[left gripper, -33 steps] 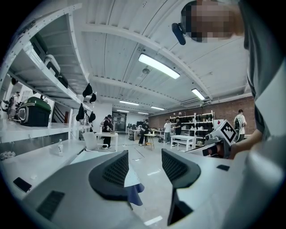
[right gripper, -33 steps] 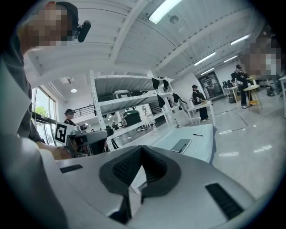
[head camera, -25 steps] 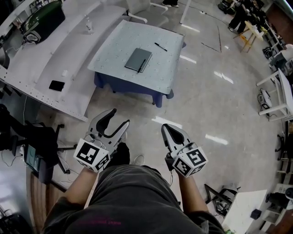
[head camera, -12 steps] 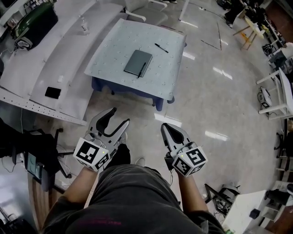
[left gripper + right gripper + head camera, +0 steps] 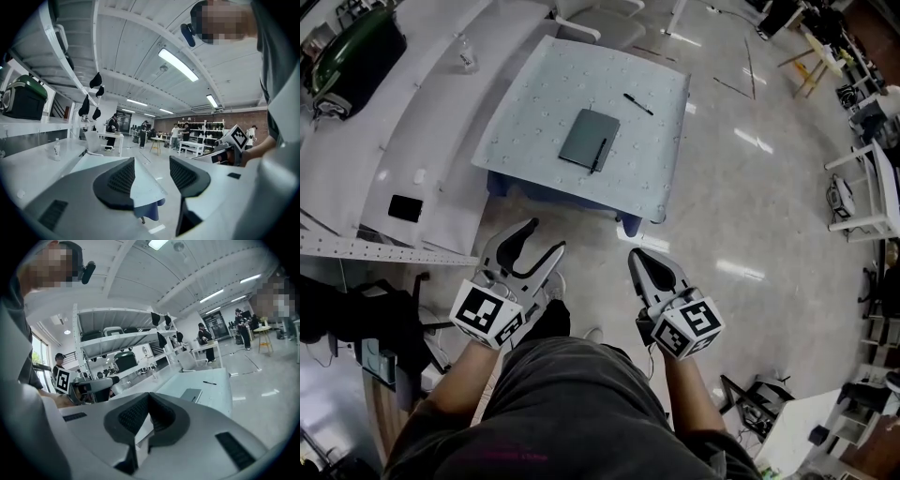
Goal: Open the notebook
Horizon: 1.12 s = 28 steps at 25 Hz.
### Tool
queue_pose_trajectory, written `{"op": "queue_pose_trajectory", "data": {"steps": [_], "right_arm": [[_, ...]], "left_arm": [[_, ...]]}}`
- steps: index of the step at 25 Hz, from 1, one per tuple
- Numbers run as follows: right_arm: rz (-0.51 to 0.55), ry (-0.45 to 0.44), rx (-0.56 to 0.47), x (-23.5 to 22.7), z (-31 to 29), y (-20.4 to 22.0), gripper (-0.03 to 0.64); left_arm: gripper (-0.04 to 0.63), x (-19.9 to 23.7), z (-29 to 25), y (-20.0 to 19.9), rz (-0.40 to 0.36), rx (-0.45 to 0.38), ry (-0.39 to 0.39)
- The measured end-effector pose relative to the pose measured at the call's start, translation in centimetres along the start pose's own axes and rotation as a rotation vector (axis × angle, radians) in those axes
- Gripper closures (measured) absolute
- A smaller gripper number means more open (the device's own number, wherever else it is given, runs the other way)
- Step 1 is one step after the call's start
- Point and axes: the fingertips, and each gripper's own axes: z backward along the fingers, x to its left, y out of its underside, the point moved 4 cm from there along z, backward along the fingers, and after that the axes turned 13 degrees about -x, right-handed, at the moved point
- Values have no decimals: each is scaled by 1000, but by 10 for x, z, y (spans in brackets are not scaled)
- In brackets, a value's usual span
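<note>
One closed notebook (image 5: 589,139) lies mid desk (image 5: 534,103), one pen (image 5: 598,156) on it, a second pen (image 5: 637,103) apart. Floor (image 5: 712,216) separates the desk's near edge from two empty claws: left claw (image 5: 544,239) gaping, right claw (image 5: 636,259) pinched together.

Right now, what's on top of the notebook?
A dark pen lies on the cover of the closed notebook, near its right edge in the head view. Nothing else sits on it. A second pen lies apart on the table. The pages are covered.
</note>
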Motion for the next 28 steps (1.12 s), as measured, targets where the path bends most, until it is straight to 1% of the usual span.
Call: {"op": "queue_pose_trajectory", "data": {"steps": [9, 15, 22, 28], "right_arm": [[10, 20, 15, 1, -70, -4, 614], [11, 46, 17, 2, -109, -7, 614], [10, 59, 16, 0, -137, -7, 614], [11, 86, 13, -11, -145, -8, 614]], "left_arm": [[365, 68, -19, -3, 22, 8, 21], [365, 106, -33, -5, 37, 11, 47], [365, 135, -46, -9, 35, 11, 71], [365, 144, -59, -1, 38, 23, 92]]}}
